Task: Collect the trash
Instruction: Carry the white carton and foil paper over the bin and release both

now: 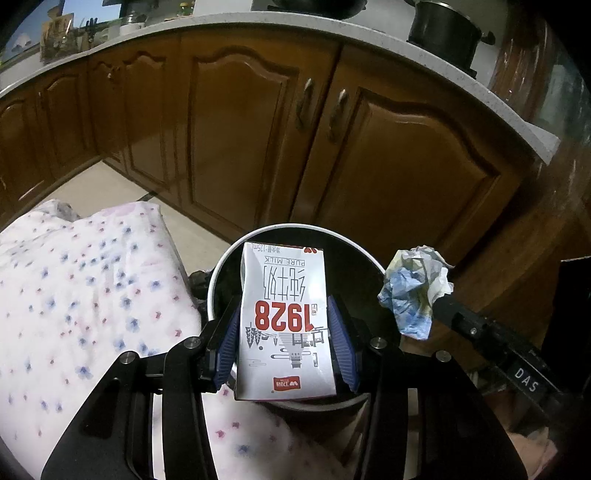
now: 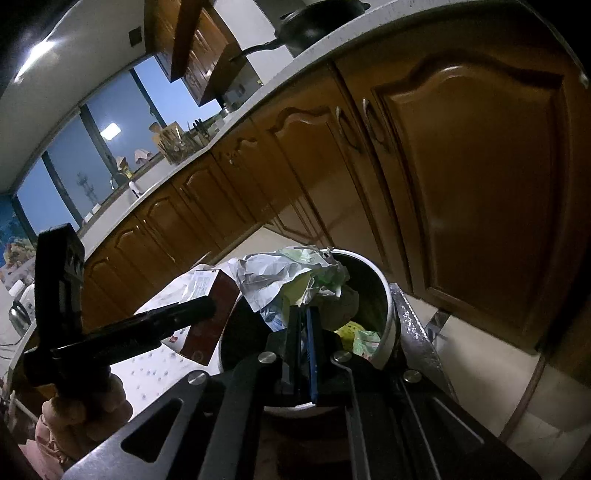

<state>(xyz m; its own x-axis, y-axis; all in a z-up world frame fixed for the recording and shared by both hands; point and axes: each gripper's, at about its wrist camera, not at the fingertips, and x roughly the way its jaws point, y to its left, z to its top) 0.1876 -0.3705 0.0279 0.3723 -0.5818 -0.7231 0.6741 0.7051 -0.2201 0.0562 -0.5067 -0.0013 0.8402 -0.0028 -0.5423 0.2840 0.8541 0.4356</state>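
A white "1928 Pure Milk" carton is held upright between the blue pads of my left gripper, which is shut on it. It hangs over the mouth of a round bin with a white rim and a dark inside. Just right of the bin, my right gripper holds a crumpled ball of paper. In the right wrist view, my right gripper is shut on that crumpled paper above the bin. The carton and left gripper are at its left.
Yellow and green wrappers lie inside the bin. A floral cloth covers the surface to the left. Brown cabinet doors stand close behind the bin, under a pale countertop carrying a dark pot. A hand grips the left tool.
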